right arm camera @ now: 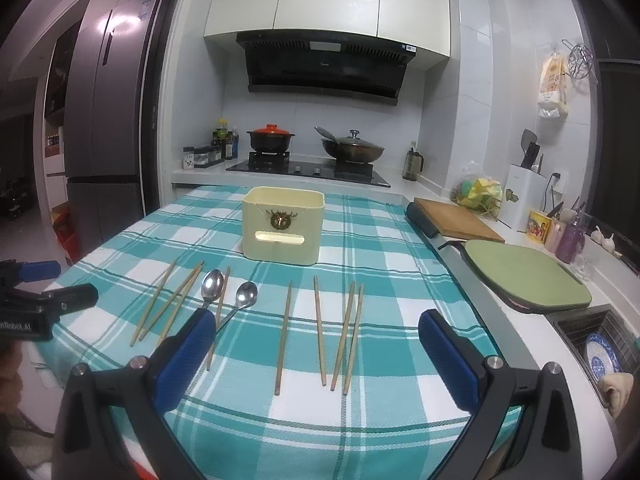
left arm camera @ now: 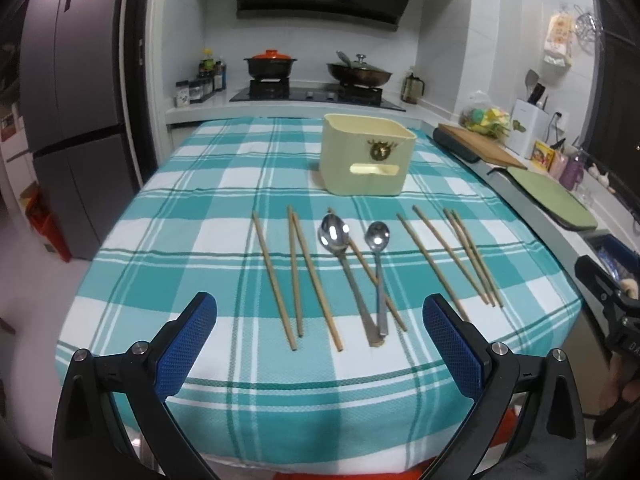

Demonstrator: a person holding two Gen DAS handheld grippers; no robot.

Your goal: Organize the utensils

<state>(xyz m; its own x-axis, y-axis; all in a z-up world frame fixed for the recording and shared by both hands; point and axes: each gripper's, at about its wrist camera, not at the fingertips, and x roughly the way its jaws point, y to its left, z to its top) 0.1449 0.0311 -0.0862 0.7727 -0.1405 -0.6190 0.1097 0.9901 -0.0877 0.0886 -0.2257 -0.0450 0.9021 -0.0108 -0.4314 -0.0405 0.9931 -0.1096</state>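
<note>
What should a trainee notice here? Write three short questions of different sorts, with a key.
1. How many spoons lie on the checked cloth?
2. True or false: the left gripper and the right gripper are both open and hold nothing.
3. The lone middle chopstick lies: A) inside the container, B) crossing the spoons, C) on the cutting board.

Key: 1. two; 2. true; 3. B
</note>
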